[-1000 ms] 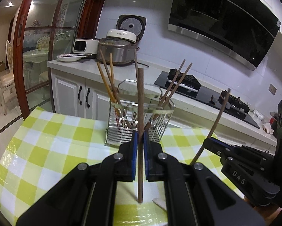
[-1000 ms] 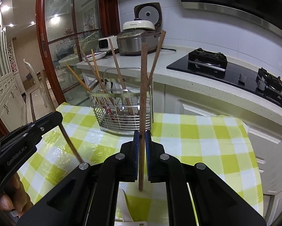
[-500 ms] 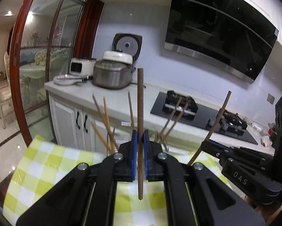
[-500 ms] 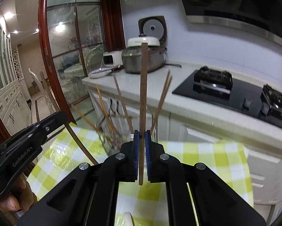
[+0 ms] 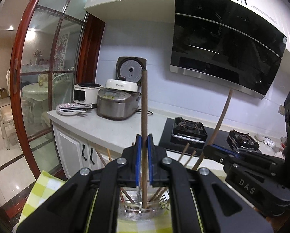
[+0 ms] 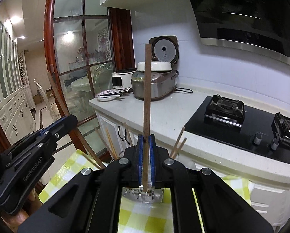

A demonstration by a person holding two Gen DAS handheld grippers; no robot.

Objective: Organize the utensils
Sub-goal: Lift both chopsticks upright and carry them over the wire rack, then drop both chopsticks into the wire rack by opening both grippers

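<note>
My left gripper (image 5: 144,145) is shut on a dark brown chopstick (image 5: 144,104) held upright, its lower tip over the metal wire utensil holder (image 5: 137,211) seen between my fingers. My right gripper (image 6: 145,147) is shut on another brown chopstick (image 6: 147,89), also upright, its tip just above the same holder (image 6: 143,195). Several chopsticks stand in the holder (image 5: 185,154) (image 6: 178,142). Each gripper shows in the other's view: the right one (image 5: 218,152) to the right, the left one (image 6: 53,125) to the left.
The holder stands on a table with a yellow-green checked cloth (image 6: 145,219). Behind it is a white counter (image 5: 110,128) with rice cookers (image 5: 117,104), a plate (image 5: 69,109) and a black gas hob (image 6: 247,128). A range hood (image 5: 226,52) hangs above.
Both grippers have risen and tilted upward with their chopsticks. The holder has dropped from mid-view to the bottom, under the fingers, and both chopstick tips now hang over it.
</note>
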